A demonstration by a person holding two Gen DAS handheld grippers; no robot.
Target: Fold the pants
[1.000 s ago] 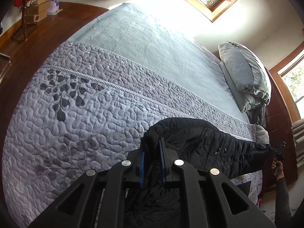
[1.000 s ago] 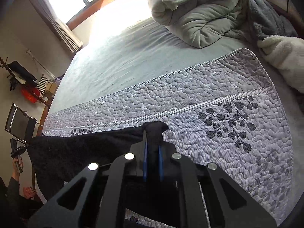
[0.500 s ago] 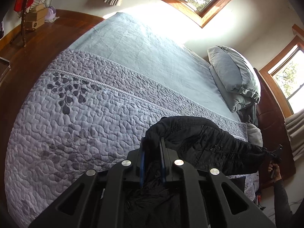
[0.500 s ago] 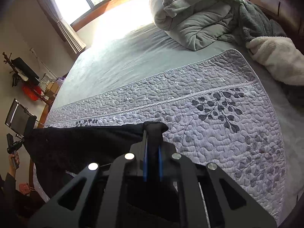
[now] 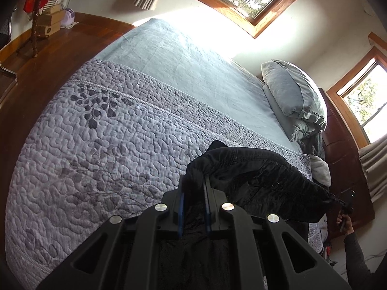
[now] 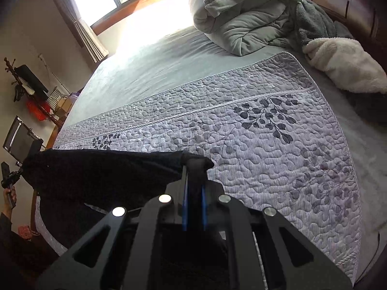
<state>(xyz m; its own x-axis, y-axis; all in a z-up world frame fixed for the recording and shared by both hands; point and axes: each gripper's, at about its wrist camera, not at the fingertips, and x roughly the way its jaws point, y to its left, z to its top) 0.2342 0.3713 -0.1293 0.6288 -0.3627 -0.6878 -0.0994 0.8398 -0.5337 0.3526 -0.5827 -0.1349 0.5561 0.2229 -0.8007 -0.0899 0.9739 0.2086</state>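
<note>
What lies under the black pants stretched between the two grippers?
Under the black pants lies the quilted bedspread, its leaf print visible around them. The stretch directly beneath is covered, so anything there is hidden.

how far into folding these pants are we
Early. Done: both grippers have gripped the black pants, left gripper and right gripper each shut on an end. In hand: the pants hang stretched between them above the quilt. Left: laying them down and every fold; none shows yet.

No readable text, no labels, no brands, no numbers anywhere
</note>
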